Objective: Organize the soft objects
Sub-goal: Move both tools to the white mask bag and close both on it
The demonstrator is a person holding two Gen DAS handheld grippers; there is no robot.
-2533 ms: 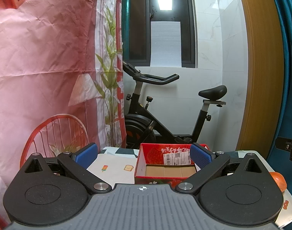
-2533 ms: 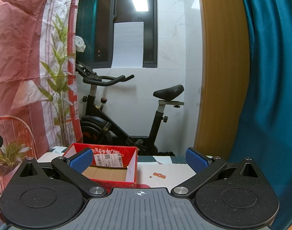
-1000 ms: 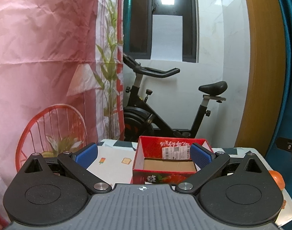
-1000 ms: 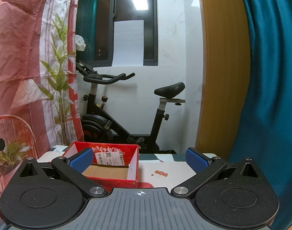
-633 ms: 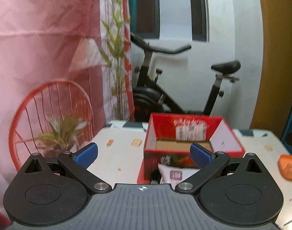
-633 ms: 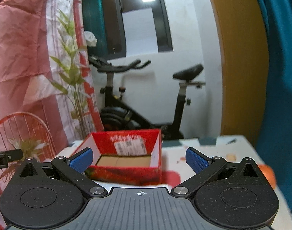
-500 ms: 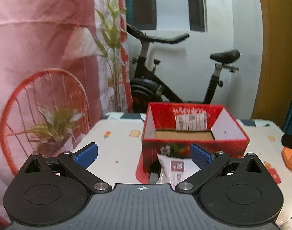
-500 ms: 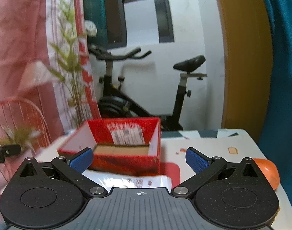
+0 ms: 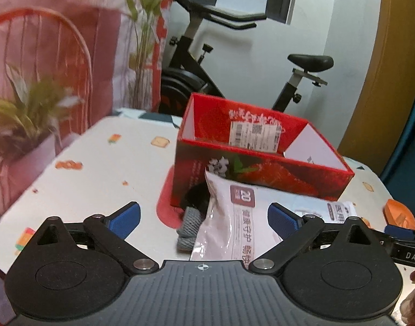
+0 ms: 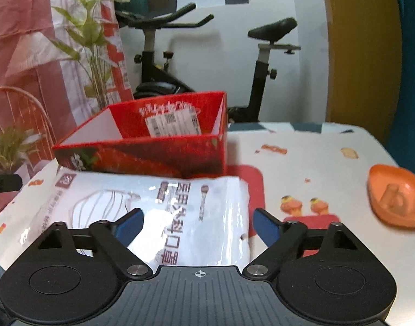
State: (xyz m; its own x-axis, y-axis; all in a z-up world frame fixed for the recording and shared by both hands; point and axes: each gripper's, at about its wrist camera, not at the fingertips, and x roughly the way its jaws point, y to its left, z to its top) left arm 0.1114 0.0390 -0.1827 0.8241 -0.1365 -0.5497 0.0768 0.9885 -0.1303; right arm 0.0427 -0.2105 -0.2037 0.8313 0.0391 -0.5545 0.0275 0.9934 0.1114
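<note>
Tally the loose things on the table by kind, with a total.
Red cardboard box: 1
White plastic packet: 1
Grey knitted item: 1
Orange toy: 1
Total: 4

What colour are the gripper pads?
Blue, on both grippers; the pads show best in the right wrist view.

Red box (image 9: 262,171) blocks ahead; tablecloth (image 9: 98,168) left lies bare.
</note>
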